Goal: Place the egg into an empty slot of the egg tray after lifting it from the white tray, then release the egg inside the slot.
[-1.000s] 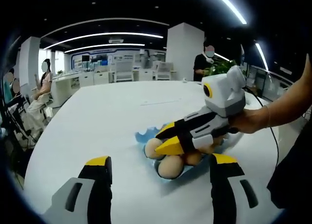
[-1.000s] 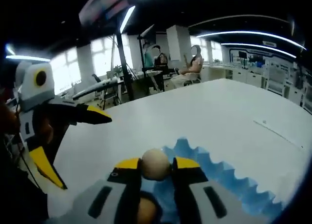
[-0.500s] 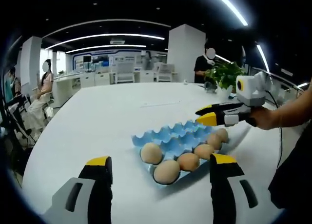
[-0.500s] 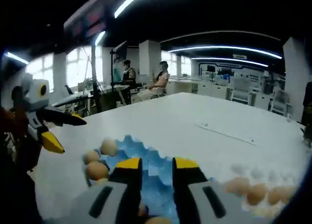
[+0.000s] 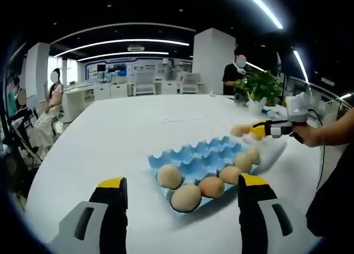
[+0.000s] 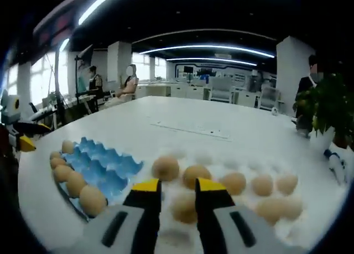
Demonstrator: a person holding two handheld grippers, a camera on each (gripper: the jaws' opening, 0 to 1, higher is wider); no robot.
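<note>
On the white table [image 5: 116, 138], the blue egg tray [image 6: 105, 165] is the landmark. Five eggs fill the row along one long edge of it, the blue cups behind them bare.

Right gripper [image 6: 171, 188]: hovering over the white tray [image 6: 310, 226], which lies just beside the blue tray, on the side toward the potted plant [image 6: 326, 107]. Jaws parted a little, nothing held. About eight loose eggs sit on the white tray. One egg [image 6: 184, 207] lies directly beyond the jaw tips, partly seen through the gap; whether the tips touch it, cannot tell. Another egg [image 6: 165, 167] rests on the white tray's edge nearest the blue tray.

Left gripper [image 5: 180, 183]: jaws spread wide, empty, on the near side of the blue tray, pointing across it. From the left gripper view the right gripper [image 5: 259, 130] shows beyond the blue tray's far end, an egg [image 5: 239, 130] just off its tip.

Judgement: pick-up step in hand, with the egg for the next slot not yet grasped. Next move calls for lowering the right jaws either side of the egg ahead, closing gently, lifting clear of its neighbours, then carrying it to a bare blue cup behind the filled row. Risk: nudging adjacent eggs, since they lie close together
</note>
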